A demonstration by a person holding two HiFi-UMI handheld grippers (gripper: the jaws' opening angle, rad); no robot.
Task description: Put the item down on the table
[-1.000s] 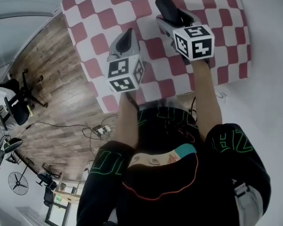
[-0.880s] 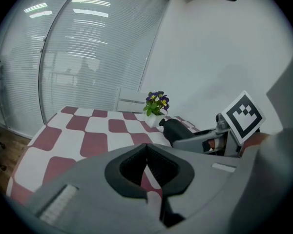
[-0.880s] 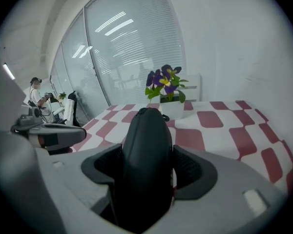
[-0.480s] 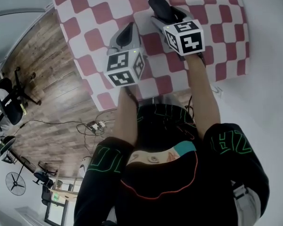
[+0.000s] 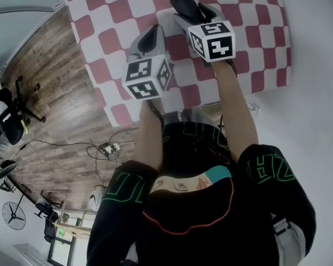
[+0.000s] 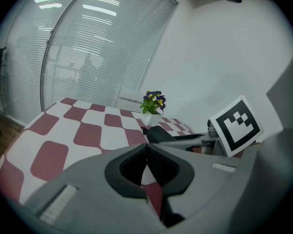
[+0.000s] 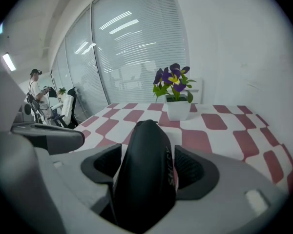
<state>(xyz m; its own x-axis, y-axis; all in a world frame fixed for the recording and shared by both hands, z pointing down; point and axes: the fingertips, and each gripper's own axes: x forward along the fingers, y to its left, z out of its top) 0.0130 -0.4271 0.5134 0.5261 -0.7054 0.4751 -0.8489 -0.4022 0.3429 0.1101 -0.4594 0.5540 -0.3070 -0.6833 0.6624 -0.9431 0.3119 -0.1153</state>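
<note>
Overhead, head view: a person in a black top reaches both arms over a table (image 5: 111, 15) covered with a red-and-white checked cloth.
Right gripper, head view: the right gripper (image 5: 188, 16) is clamped on a black item (image 5: 180, 4). The item juts forward past the jaws above the cloth, and whether it touches the cloth cannot be told.
Left gripper, head view: the left gripper (image 5: 150, 37) is just beside the right one, also over the cloth.
Room, head view: a wood floor (image 5: 55, 76) lies left of the table, with an office chair (image 5: 8, 115), a tangle of cables (image 5: 108, 148) and a fan (image 5: 19, 215) on it.
Left gripper view: the jaws are pressed together with nothing between them. Beyond them, the checked table runs to a flower pot (image 6: 152, 106) with purple blooms near a white wall (image 6: 224, 57). Window blinds (image 6: 88, 48) fill the left side, and the right gripper shows at right.
Right gripper view: both jaws squeeze the black item from either side. The flower pot stands ahead on the table, blinds hang behind glass, and a person (image 7: 36, 94) stands far off at left.
</note>
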